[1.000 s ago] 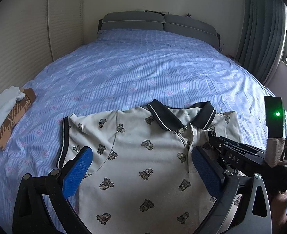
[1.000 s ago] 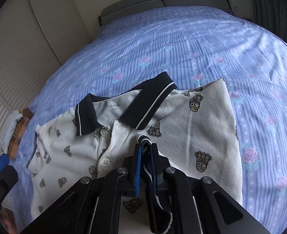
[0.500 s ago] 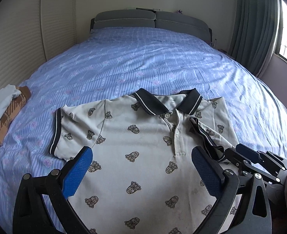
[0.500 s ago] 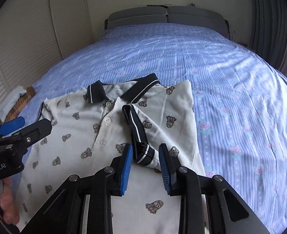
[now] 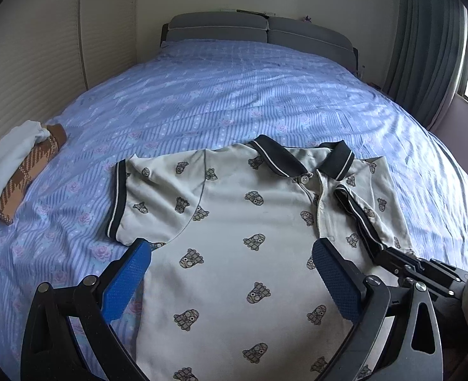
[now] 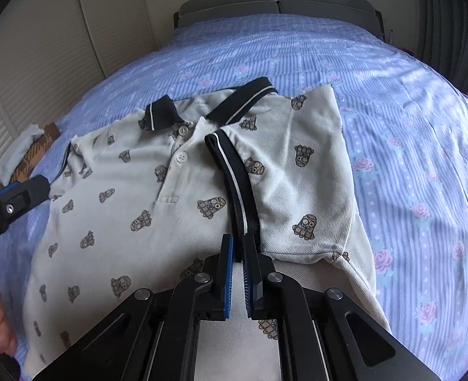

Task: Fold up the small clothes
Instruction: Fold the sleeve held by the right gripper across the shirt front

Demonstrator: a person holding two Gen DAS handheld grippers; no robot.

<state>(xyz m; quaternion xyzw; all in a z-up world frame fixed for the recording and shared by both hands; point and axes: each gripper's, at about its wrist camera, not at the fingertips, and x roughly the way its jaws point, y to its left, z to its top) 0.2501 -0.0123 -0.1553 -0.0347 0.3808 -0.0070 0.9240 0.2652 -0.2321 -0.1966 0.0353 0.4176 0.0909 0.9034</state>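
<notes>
Folding the polo shirt, spread face-up on the bed ahead of both tools: the right gripper, its jaws just closed nearly together at the near end of the infolded sleeve cuff, should seat it flat, while the left gripper, wide and empty, takes the sleeve beyond its left finger.

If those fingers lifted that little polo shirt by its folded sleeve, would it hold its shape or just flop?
Probably flop: the polo shirt lies limp, and its folded sleeve drapes softly over the body. It looks light, being thin knit. It would likely drag rather than slide, since the bedsheet beneath already wrinkles.
</notes>
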